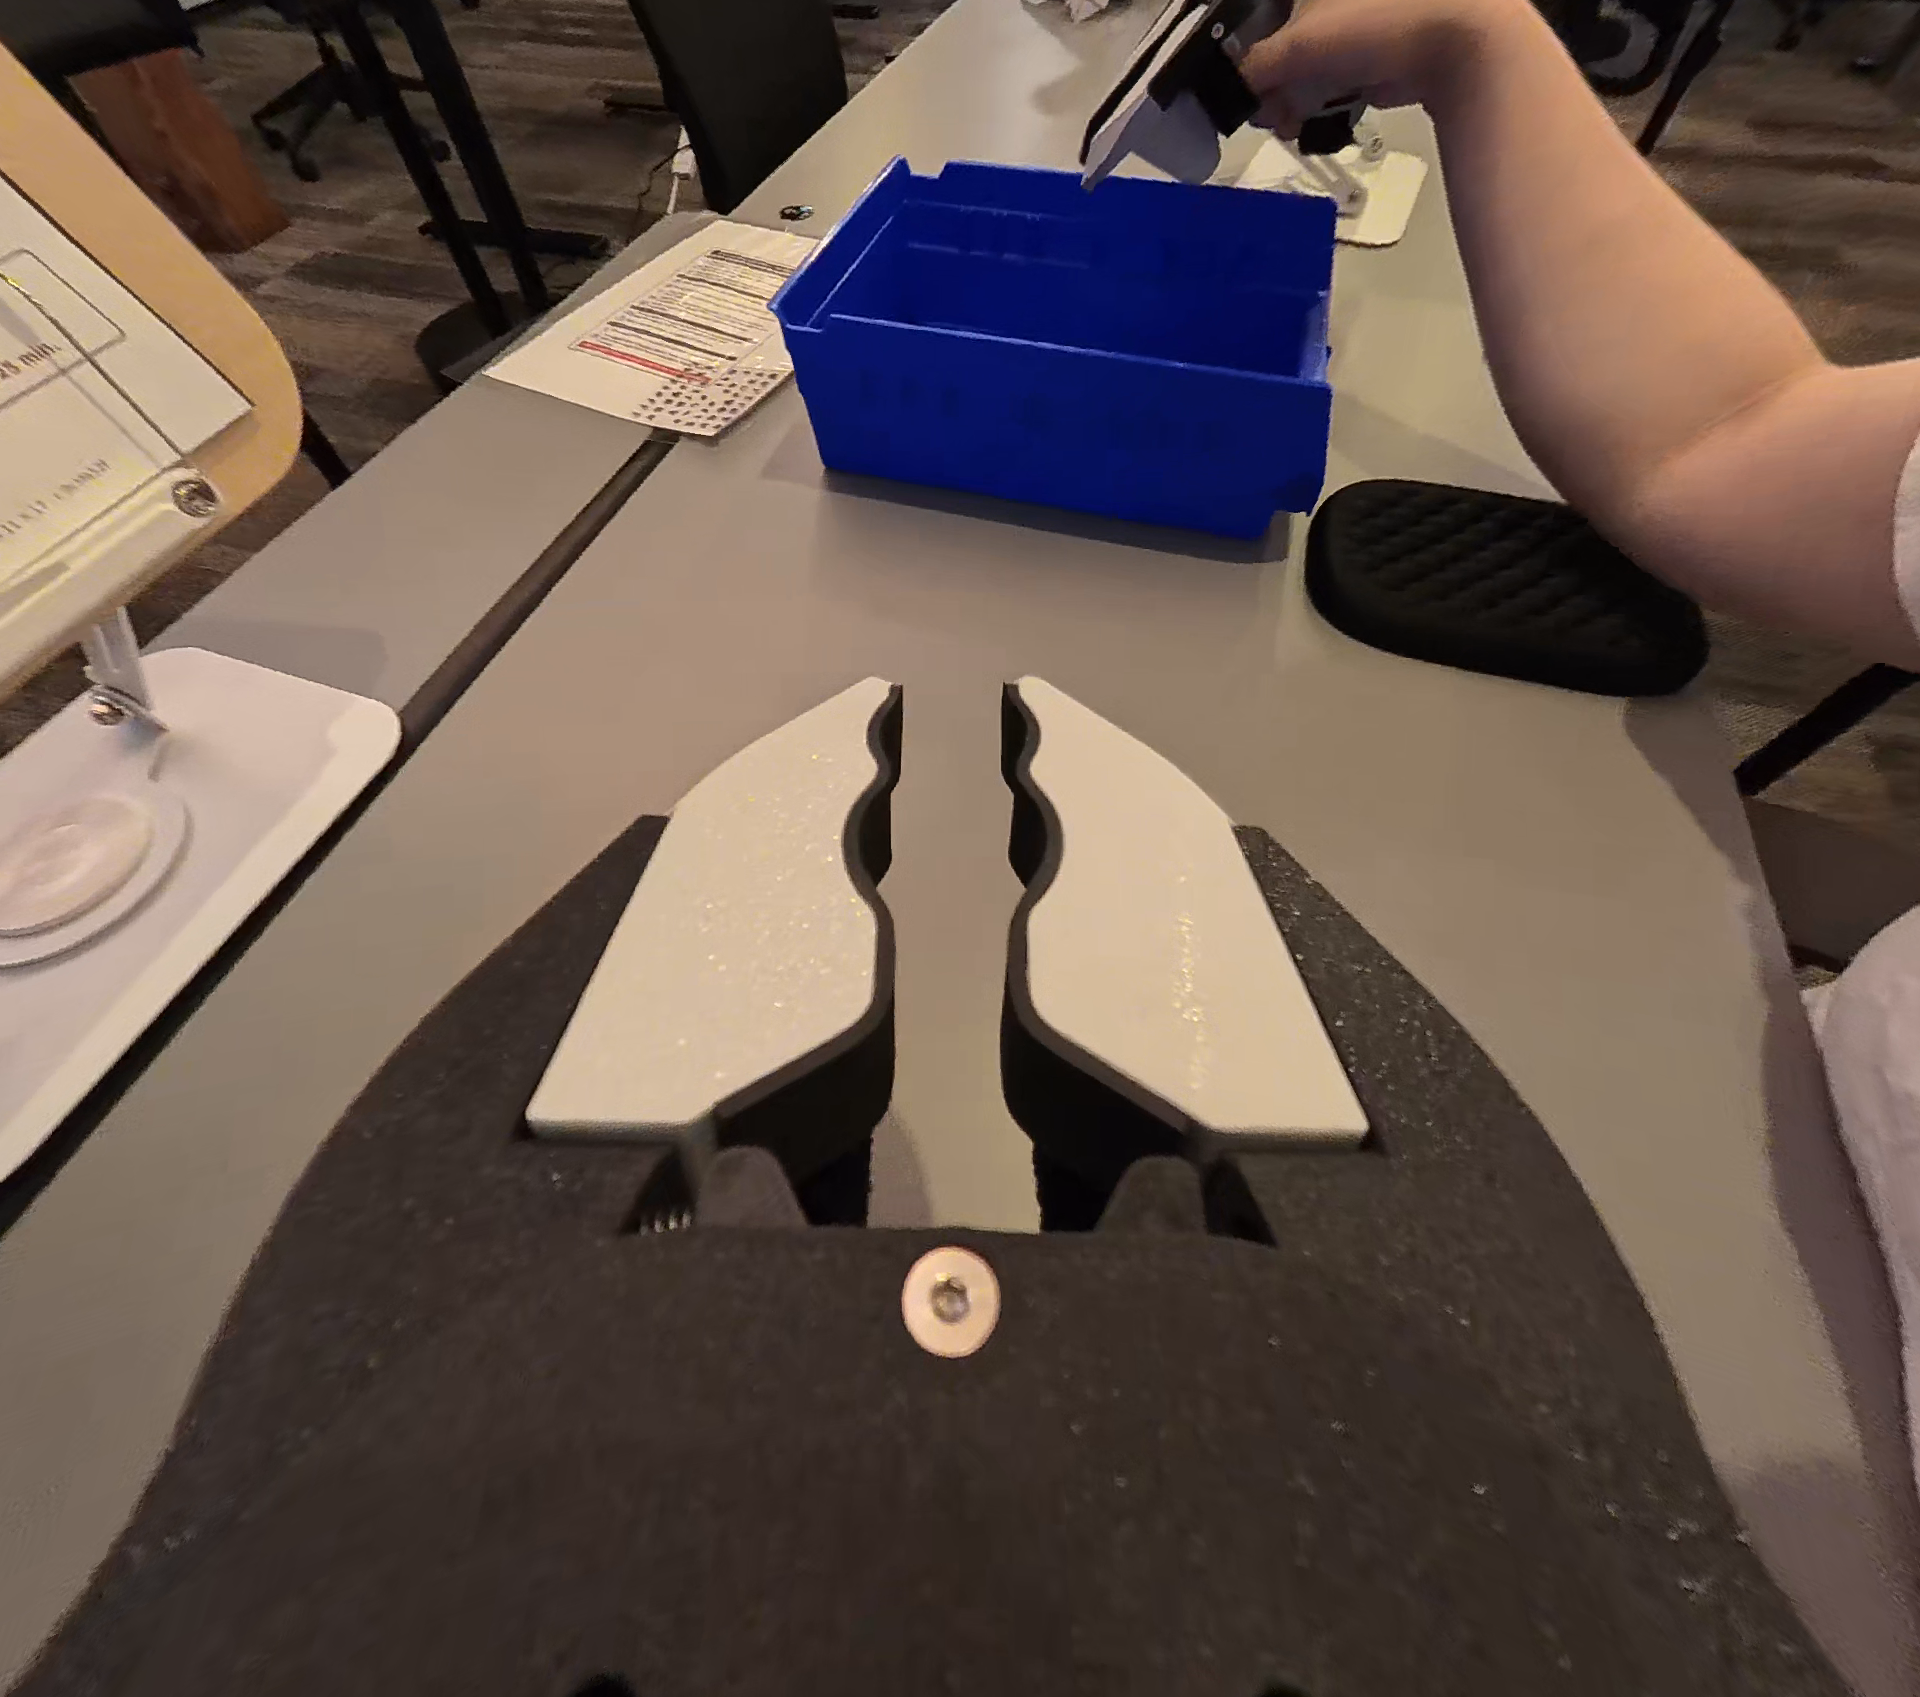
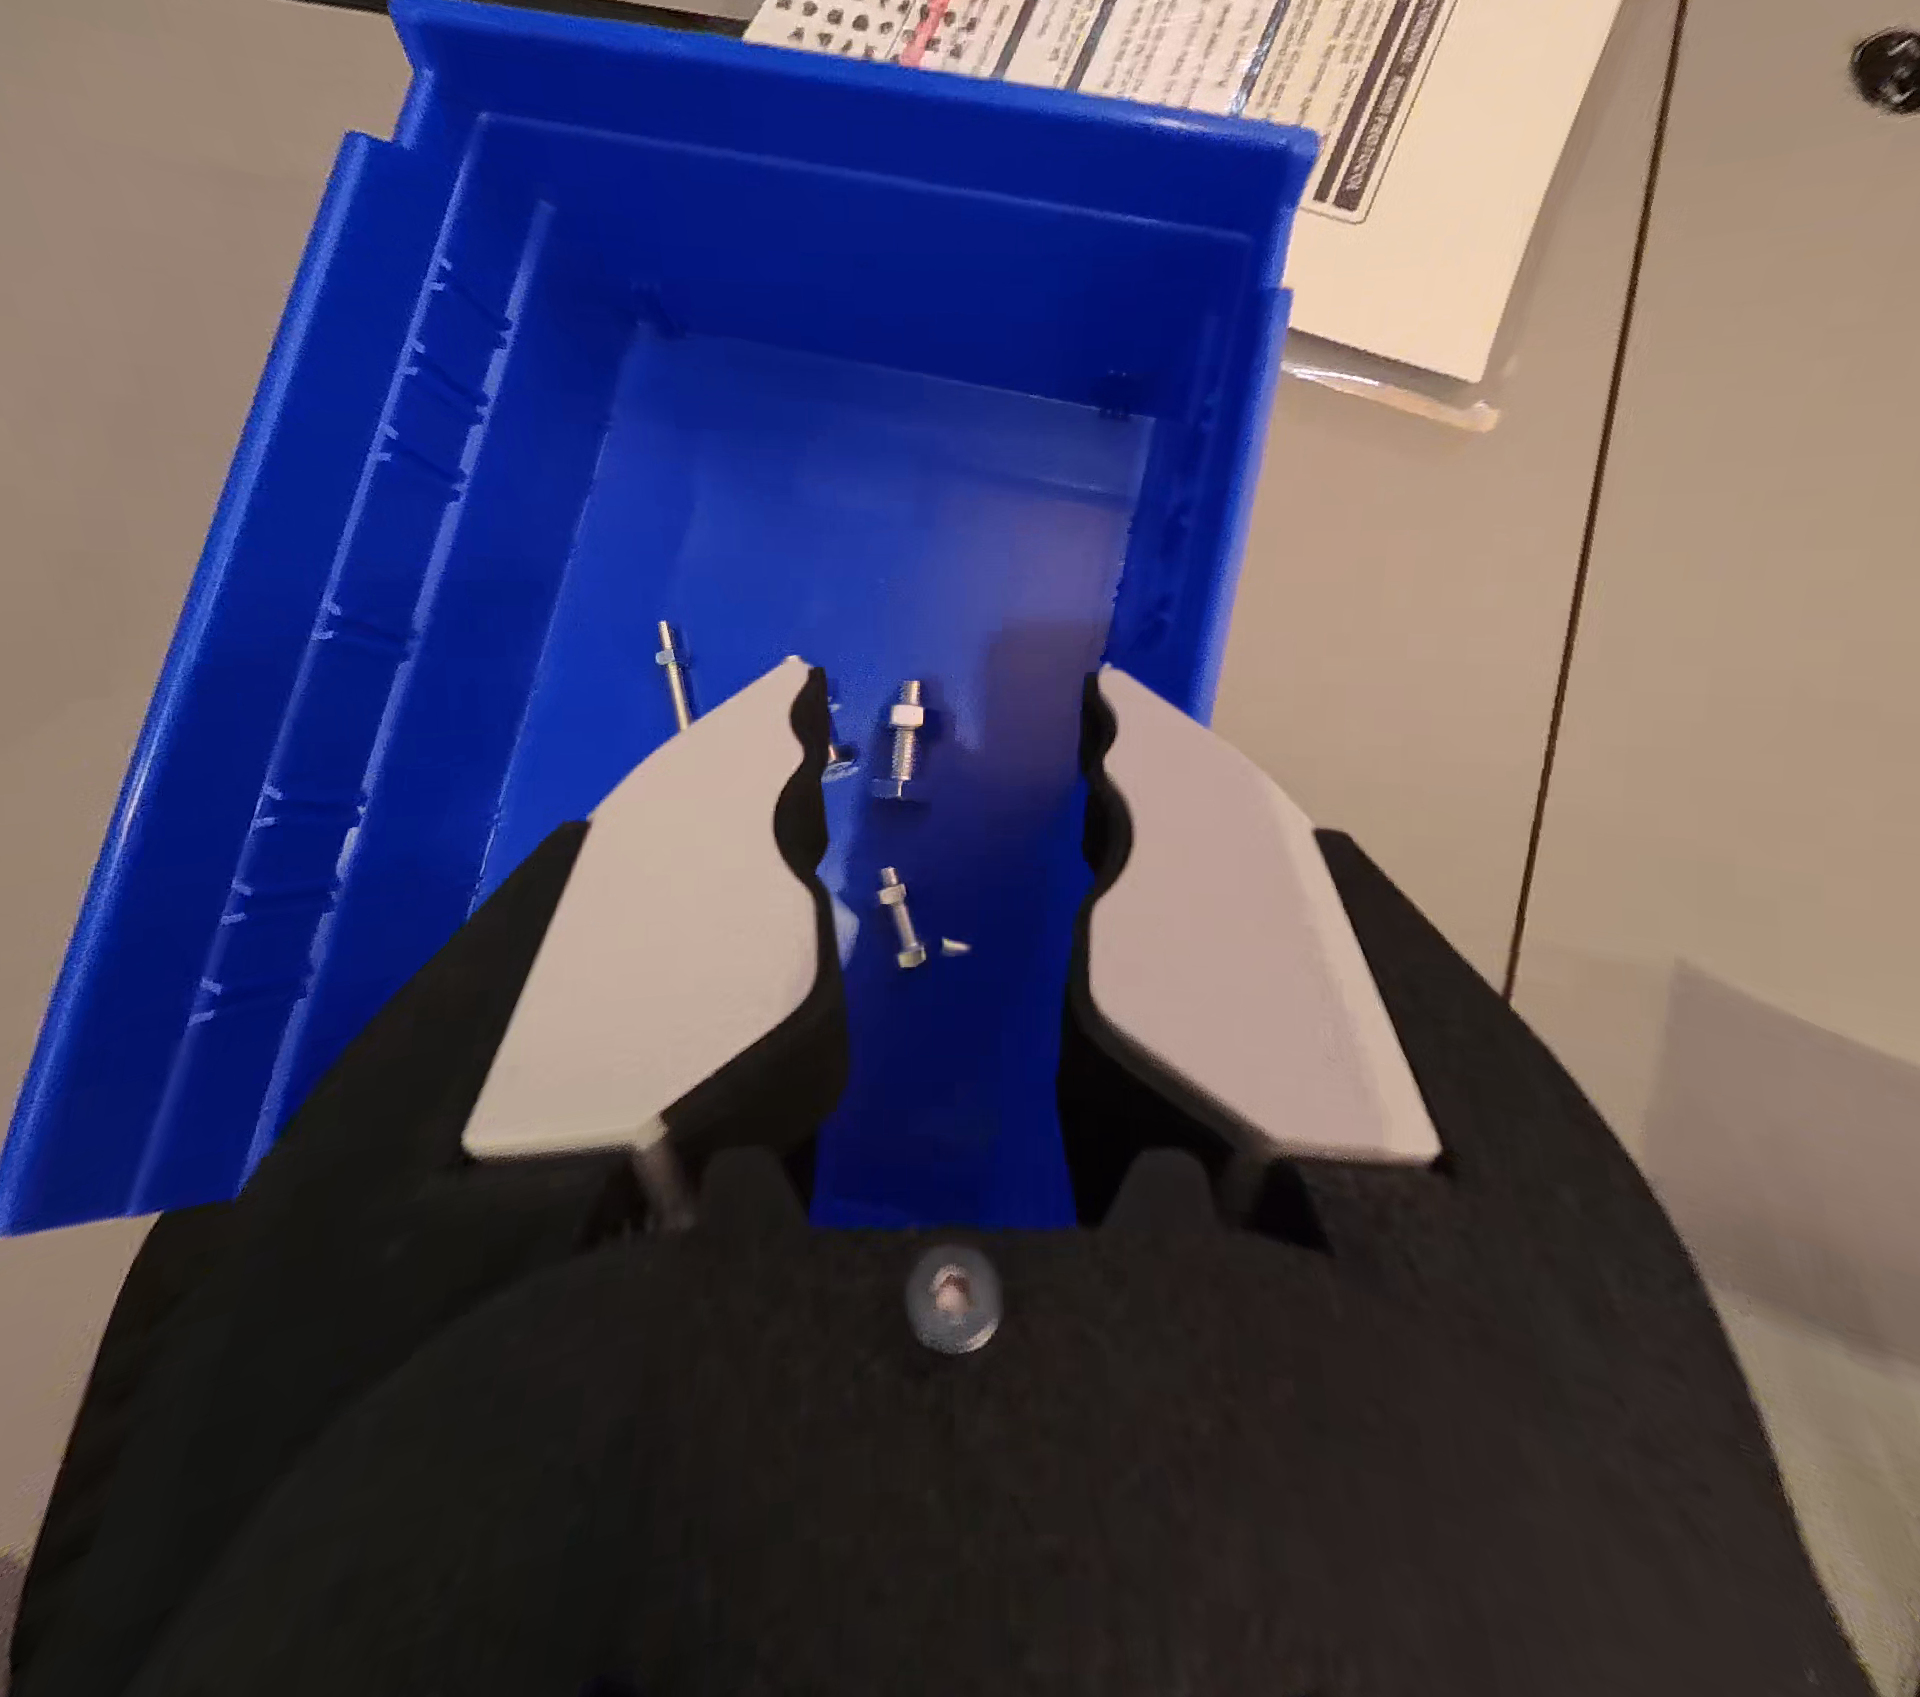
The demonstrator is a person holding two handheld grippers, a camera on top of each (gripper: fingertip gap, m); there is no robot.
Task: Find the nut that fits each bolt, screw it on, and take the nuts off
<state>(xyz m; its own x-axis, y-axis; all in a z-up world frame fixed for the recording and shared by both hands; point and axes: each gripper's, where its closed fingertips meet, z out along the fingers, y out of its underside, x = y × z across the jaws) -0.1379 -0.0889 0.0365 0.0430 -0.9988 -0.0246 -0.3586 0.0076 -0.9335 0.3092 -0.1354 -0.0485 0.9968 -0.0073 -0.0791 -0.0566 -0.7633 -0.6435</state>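
Observation:
A blue plastic bin (image 1: 1070,411) stands on the grey table; it also fills the right wrist view (image 2: 790,193). On its floor lie a thick bolt with a nut on it (image 2: 906,738), a smaller bolt with a nut (image 2: 898,915), and a thin long bolt (image 2: 673,676) partly hidden by my left finger. My right gripper (image 2: 948,681) is open and empty, hovering above the bin and pointing down at the bolts. It shows far off in the left wrist view (image 1: 1132,151), held by a hand. My left gripper (image 1: 951,691) is open and empty, low over the table, short of the bin.
A printed sheet (image 2: 1226,37) lies beside the bin, also in the left wrist view (image 1: 675,317). A black padded rest (image 1: 1507,582) lies right of the bin under the person's forearm (image 1: 1621,359). A white stand with a board (image 1: 135,774) is at left. The grippers' ends are close to 45 cm from one another. To the thin long bolt (image 2: 673,676): right tips about 15 cm, left tips about 40 cm.

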